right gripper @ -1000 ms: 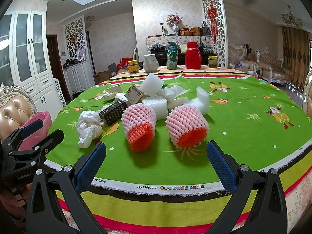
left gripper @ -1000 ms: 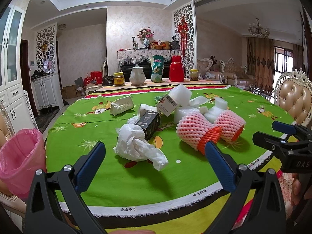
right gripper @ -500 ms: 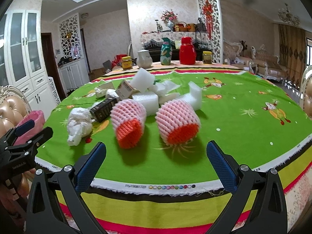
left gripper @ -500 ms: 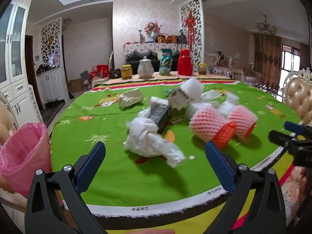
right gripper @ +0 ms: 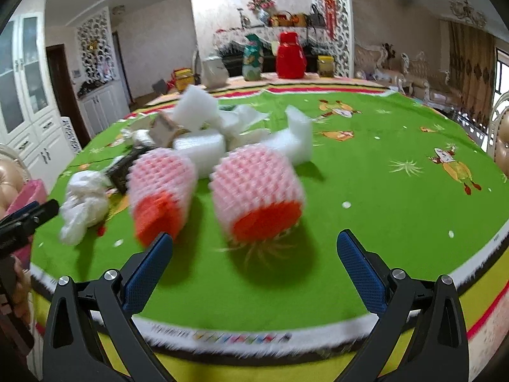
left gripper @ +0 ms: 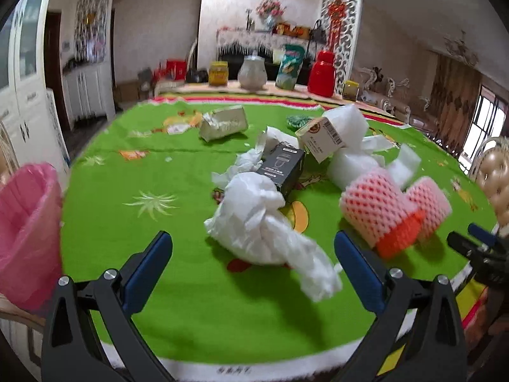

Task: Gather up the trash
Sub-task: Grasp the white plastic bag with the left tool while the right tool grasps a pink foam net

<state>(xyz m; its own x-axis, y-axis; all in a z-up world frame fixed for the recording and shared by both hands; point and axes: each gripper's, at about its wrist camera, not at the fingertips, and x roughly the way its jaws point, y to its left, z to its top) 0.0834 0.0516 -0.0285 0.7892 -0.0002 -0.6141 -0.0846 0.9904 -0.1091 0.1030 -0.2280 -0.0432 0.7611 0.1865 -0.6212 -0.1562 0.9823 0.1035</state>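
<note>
Both sets of jaws spread wide and empty; crumpled white plastic bag (left gripper: 264,222) light, soft, best pinched mid-bunch; foam fruit nets (right gripper: 257,187) squashy, weightless.

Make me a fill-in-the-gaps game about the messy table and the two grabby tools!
1. The round table wears a bright ____ cloth with cartoon pictures.
2. The bin beside the table holds a ____ plastic bag.
3. The left tool is open and aimed at the crumpled ____ plastic bag.
4. The right tool is open and aimed at the nearer pink-and-____ foam net sleeve.

Missing words: green; pink; white; orange
</note>
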